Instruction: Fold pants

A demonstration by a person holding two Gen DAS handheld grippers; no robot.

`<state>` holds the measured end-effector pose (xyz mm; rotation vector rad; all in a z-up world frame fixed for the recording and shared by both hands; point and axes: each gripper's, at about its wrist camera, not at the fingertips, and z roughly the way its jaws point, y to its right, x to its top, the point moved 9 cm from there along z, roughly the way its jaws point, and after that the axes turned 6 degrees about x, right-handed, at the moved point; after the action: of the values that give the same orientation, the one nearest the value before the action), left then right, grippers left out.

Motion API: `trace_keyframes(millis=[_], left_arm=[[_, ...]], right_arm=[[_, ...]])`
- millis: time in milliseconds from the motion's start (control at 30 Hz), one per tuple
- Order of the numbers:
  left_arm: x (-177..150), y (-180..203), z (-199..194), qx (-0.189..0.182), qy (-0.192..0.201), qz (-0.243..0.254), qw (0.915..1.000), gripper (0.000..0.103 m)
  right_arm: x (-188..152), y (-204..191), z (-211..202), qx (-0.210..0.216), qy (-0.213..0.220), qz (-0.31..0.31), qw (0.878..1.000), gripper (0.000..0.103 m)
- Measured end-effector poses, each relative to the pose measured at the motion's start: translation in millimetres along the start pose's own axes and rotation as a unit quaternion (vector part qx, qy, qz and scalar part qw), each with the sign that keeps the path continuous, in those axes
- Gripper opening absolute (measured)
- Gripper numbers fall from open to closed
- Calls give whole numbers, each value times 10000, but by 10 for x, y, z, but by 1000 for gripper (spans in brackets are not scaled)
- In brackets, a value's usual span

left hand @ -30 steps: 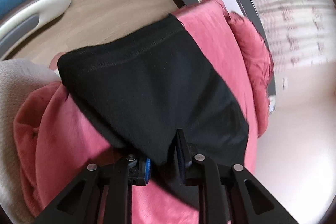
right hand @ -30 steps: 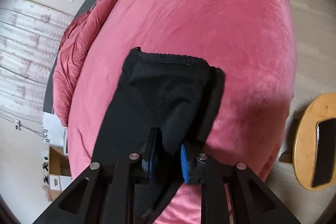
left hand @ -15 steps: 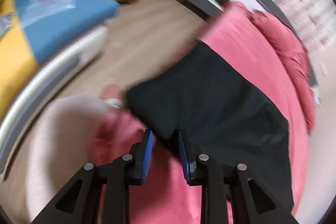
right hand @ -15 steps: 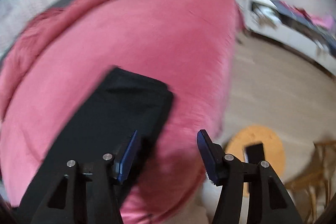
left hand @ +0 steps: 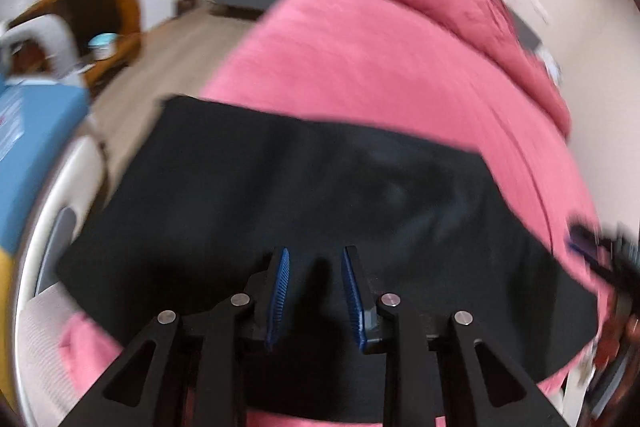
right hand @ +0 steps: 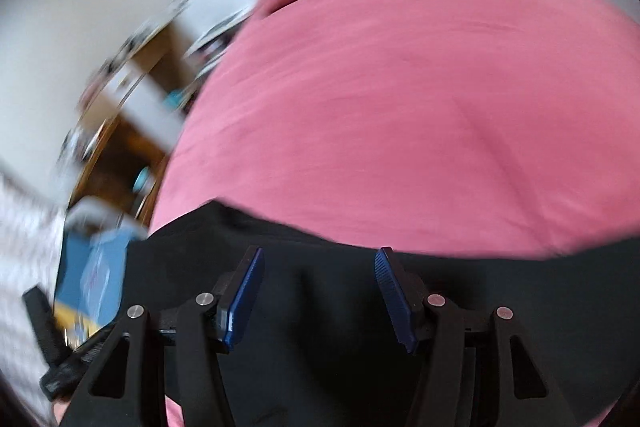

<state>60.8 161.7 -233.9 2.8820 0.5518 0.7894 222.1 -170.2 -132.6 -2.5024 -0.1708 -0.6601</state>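
A pink blanket point(right hand: 420, 99) covers the bed, the black pants point(left hand: 304, 195) lie flat on its near edge, and above the pants hover the right gripper point(right hand: 318, 301), spread and empty, and the left gripper point(left hand: 315, 293), opening, pinching nothing.

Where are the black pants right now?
The black pants lie flat on the pink blanket, at the bottom of both views, near the bed's edge.

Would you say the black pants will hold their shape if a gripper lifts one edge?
Probably not: the pants lie limp, following the pink blanket's curve, so they would likely droop. They look thin and light. On that plush blanket, pushing would likely bunch them rather than slide them.
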Motion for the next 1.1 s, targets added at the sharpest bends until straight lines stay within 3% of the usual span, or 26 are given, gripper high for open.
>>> trace_keyframes(millis=[100, 167, 300, 400, 433, 467, 533, 633, 700, 733, 800, 900, 967, 1000, 1067, 1100], left_arm=[[-98, 118, 201, 74, -242, 298, 9992, 29], [-128, 112, 226, 122, -90, 441, 9989, 31], [-241, 197, 217, 192, 178, 877, 9958, 33], [-322, 199, 189, 235, 313, 1104, 9931, 33], [-342, 196, 186, 218, 333, 1104, 9931, 33], [-348, 190, 188, 197, 354, 1094, 9932, 33], [-327, 172, 180, 140, 385, 1049, 9936, 33], [-334, 168, 159, 14, 394, 961, 9946, 33], [-339, 126, 162, -65, 403, 862, 9954, 33], [-339, 110, 170, -96, 416, 818, 9957, 33], [-330, 93, 175, -89, 473, 854, 9952, 33], [-338, 134, 138, 29, 451, 998, 9940, 33], [-334, 180, 80, 26, 278, 916, 9954, 33], [-297, 195, 66, -58, 207, 828, 9963, 33], [-213, 269, 5, -353, 154, 640, 9972, 33], [-162, 310, -26, -430, 187, 605, 9971, 33]], right_arm=[[54, -350, 361, 146, -306, -383, 9987, 59], [118, -505, 611, 354, -539, -432, 9970, 59], [176, -414, 1046, 581, -995, 129, 9933, 58], [84, -560, 1374, 1393, -1573, 535, 9762, 37], [69, -606, 1438, 1454, -1648, 551, 9740, 35], [57, -612, 1487, 1320, -1656, 449, 9763, 32], [106, -627, 1539, 879, -1426, 170, 9857, 12], [261, -731, 1408, 626, -702, -229, 9953, 9], [195, -785, 1477, 245, -671, -743, 9947, 8], [120, -789, 1592, -17, -786, -1070, 9911, 8], [59, -748, 1736, -153, -906, -1190, 9886, 8], [110, -696, 1736, 245, -987, -625, 9928, 8], [175, -688, 1591, 506, -819, -360, 9947, 9], [212, -684, 1481, 574, -633, -328, 9958, 13], [305, -615, 1113, 193, 188, -425, 9987, 35], [321, -582, 943, 105, 494, -420, 9978, 51]])
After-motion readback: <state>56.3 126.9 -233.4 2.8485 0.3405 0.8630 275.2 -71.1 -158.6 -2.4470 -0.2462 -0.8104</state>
